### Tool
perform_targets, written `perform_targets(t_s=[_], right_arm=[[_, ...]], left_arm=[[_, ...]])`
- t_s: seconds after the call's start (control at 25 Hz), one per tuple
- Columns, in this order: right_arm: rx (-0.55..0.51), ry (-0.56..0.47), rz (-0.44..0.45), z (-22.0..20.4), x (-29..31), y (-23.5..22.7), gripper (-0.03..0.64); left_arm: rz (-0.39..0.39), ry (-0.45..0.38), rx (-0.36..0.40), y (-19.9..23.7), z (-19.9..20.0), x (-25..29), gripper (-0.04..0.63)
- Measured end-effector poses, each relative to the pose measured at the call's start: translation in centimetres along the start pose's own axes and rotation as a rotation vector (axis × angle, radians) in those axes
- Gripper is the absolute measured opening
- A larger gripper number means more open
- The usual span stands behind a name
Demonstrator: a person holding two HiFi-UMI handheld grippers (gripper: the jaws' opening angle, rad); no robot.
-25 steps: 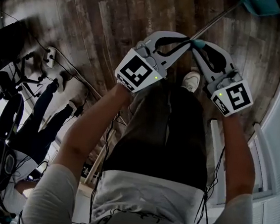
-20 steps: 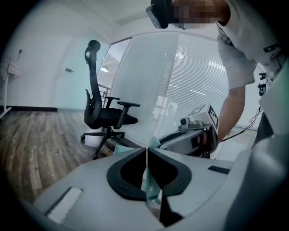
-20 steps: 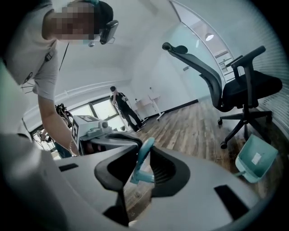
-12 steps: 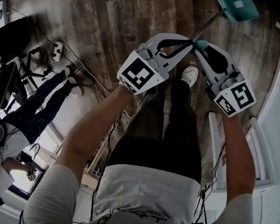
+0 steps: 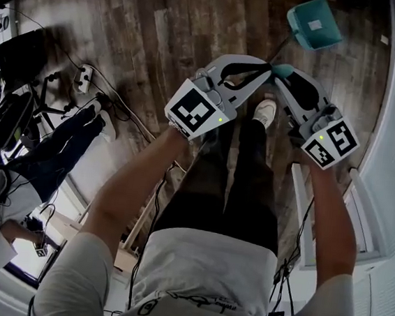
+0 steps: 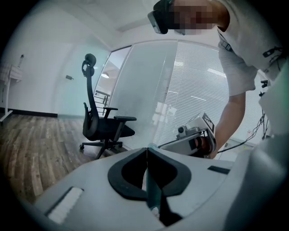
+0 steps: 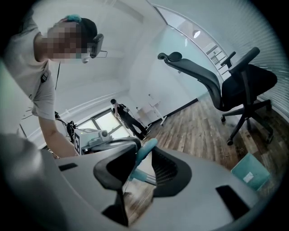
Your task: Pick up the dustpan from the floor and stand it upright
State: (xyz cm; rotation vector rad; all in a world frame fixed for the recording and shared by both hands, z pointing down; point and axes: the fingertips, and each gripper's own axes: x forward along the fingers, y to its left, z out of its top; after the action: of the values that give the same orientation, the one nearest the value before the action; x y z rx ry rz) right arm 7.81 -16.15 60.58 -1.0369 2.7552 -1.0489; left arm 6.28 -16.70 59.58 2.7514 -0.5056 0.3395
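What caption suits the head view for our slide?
Left tongs and right tongs grip the teal-handled metal pole of a teal plastic dustpan over wooden floor.

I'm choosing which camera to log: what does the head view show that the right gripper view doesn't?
Only the head view: the wearer's white shoe and a power strip on the floor. Only the right gripper view: a black office chair by the glass wall. Both: the teal dustpan, its handle clamped in the right hand-held gripper, and the left hand-held gripper closed on the same handle.
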Motion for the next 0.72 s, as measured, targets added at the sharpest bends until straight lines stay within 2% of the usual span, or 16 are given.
perform_targets(t_s=[0.44, 0.72], right_arm=[[0.096, -0.051, 0.018, 2.3, -1.3, 0.6, 0.095], [0.127, -0.031, 0.022, 1.6, -1.3, 0.6, 0.101]], left_arm=[[0.004, -0.023, 0.012, -0.9, 2.9, 0.2, 0.003], [0.010, -0.019, 0.014, -1.2, 2.3, 0.0, 0.003]])
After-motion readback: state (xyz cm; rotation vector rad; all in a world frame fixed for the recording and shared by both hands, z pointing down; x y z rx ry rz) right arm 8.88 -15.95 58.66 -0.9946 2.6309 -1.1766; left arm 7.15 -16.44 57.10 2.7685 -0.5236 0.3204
